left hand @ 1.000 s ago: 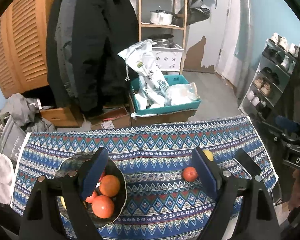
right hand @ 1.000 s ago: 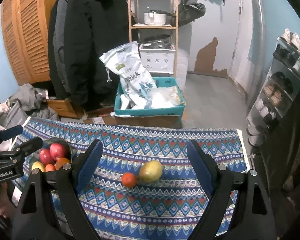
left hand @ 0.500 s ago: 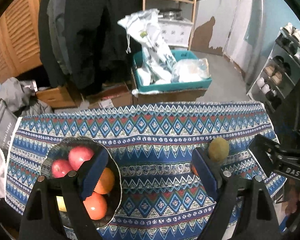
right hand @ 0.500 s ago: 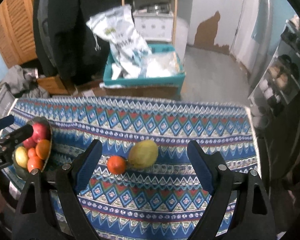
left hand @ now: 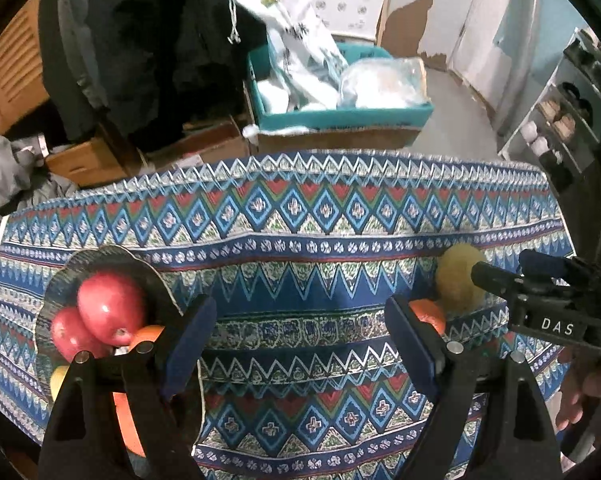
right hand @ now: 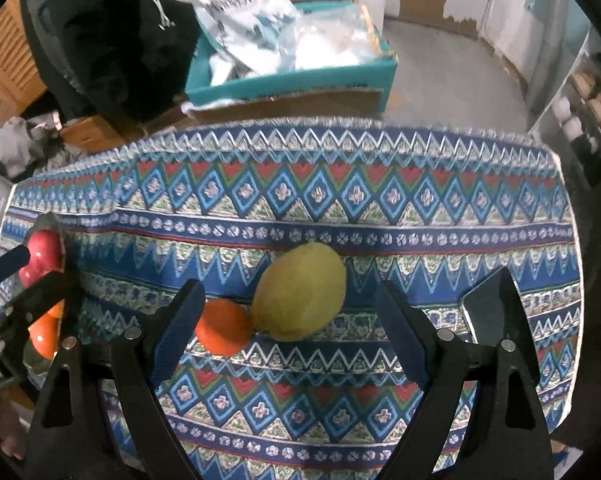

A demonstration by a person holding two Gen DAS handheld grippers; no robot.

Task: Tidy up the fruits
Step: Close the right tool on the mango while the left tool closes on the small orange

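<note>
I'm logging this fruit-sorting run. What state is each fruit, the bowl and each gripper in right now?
Mango: loose on the cloth, touching the orange.
Orange: loose on the cloth.
Bowl: holds apples and oranges.
Red apples: in the bowl.
Left gripper: open, empty.
Right gripper: open, empty, above the mango.

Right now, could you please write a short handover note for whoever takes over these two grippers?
Left gripper: open, empty, above the cloth beside the dark bowl.
Right gripper: open, empty, above the two loose fruits.
Done: the bowl holds two red apples and some orange fruits.
Left: the small orange and the yellow-green mango, touching each other on the patterned cloth, are not yet in the bowl.
</note>
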